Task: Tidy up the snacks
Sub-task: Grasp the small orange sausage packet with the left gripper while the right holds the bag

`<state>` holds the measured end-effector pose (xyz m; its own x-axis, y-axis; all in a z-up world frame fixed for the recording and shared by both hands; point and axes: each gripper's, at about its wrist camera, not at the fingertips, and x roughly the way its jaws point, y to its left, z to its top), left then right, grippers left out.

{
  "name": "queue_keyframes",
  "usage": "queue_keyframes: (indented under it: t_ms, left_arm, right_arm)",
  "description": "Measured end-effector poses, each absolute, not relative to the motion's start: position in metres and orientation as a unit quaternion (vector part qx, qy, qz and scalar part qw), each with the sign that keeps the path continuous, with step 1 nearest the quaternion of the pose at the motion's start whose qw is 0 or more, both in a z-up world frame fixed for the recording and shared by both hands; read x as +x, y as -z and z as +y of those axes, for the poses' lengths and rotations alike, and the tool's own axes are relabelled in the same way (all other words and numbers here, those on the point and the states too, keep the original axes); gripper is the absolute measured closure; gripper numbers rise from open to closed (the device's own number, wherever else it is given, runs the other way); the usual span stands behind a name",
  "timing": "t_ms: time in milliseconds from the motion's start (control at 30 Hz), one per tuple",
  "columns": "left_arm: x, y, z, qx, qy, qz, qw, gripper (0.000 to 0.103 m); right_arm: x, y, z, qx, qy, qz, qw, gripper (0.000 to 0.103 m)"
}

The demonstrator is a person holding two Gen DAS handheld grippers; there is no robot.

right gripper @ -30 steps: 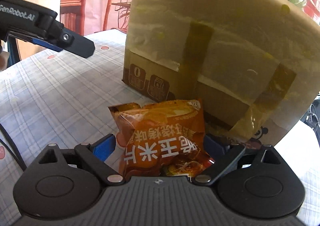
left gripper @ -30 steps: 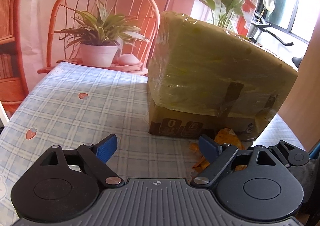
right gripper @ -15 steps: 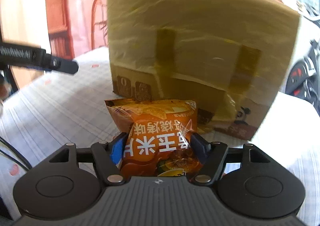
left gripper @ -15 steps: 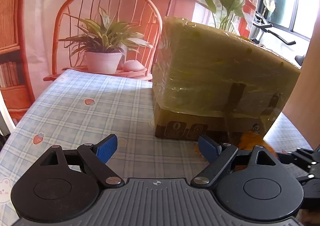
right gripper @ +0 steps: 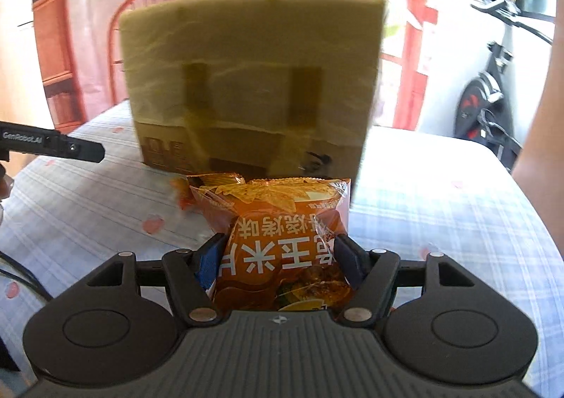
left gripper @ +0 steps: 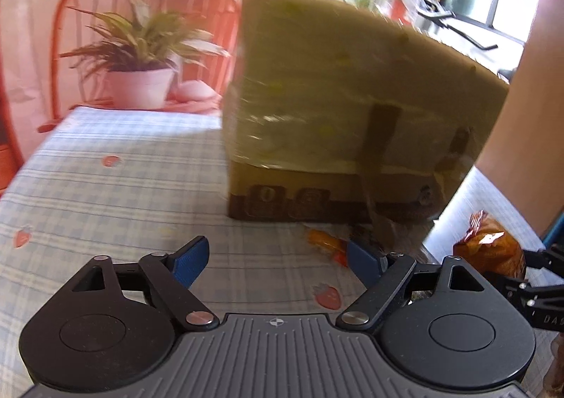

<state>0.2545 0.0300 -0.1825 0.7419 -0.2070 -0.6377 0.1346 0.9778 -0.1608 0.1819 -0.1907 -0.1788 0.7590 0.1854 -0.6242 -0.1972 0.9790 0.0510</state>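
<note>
1. Fingers of the right gripper (right gripper: 280, 257) have just squeezed in on the shiny orange corn-chip snack bag (right gripper: 282, 239) and hold it.
2. Left gripper (left gripper: 271, 262) fingers are open, closing a little, with nothing between them.
3. Before, the bag lay loose on the checked bench (right gripper: 440, 207); now it can go to the tall taped cardboard box (right gripper: 253, 80).

Right gripper (right gripper: 280, 258) angled downward, blue pads pressed in on both sides of an orange snack bag (right gripper: 278, 239) — jaws have just been closing on it. Left gripper (left gripper: 276, 258) also angled down, jaws wide and narrowing slightly, nothing between the blue fingertips (left gripper: 188, 262) — held above the table.
</note>
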Motion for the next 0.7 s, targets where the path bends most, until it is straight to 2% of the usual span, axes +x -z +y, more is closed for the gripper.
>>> queue_keyframes:
  t_ms: [100, 167, 233, 433, 700]
  left_arm:
    - [0.266, 0.190, 0.016, -0.038, 0.108, 0.357, 0.927, 0.033]
    - [0.275, 0.195, 0.008, -0.030, 0.120, 0.363, 0.924, 0.050]
    - [0.284, 0.201, 0.003, -0.031, 0.130, 0.369, 0.920, 0.055]
    - [0.318, 0.211, -0.006, -0.051, 0.114, 0.389, 0.913, 0.055]
    - [0.326, 0.226, -0.029, -0.011, 0.108, 0.402, 0.909, 0.055]
  right_arm:
    - [0.181, 0.180, -0.198, -0.005, -0.084, 0.332, 0.940, 0.035]
    - [0.182, 0.180, -0.202, -0.001, -0.078, 0.331, 0.941, 0.035]
    - [0.182, 0.181, -0.207, 0.006, -0.074, 0.329, 0.941, 0.035]
    - [0.181, 0.186, -0.214, 0.017, -0.070, 0.330, 0.941, 0.035]
    - [0.182, 0.190, -0.219, 0.030, -0.068, 0.331, 0.941, 0.035]
